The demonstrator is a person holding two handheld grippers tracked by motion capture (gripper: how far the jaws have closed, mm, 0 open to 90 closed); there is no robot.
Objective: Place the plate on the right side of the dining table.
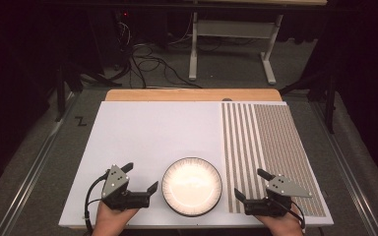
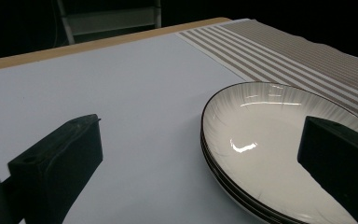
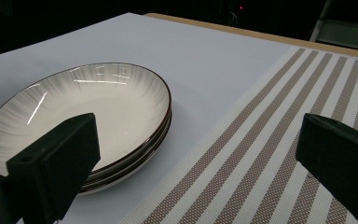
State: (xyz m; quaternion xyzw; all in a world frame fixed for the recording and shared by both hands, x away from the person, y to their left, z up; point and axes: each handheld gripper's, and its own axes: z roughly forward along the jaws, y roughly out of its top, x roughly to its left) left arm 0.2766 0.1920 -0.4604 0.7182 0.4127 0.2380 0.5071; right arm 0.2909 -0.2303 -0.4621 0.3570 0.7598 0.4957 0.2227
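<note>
- Both grippers sit at the near desk edge, each held in a hand.
- Left gripper [image 1: 141, 177]: fingers [image 2: 56, 163] spread wide, holding nothing, touching nothing.
- Right gripper [image 1: 252, 184]: fingers [image 3: 51, 163] spread wide, empty, above the striped placemat [image 1: 270, 147].
- Stacked plates [image 1: 192, 186] lie flat between the grippers on the white desk [image 1: 147, 132], bowls facing up; round, no long axis.
</note>
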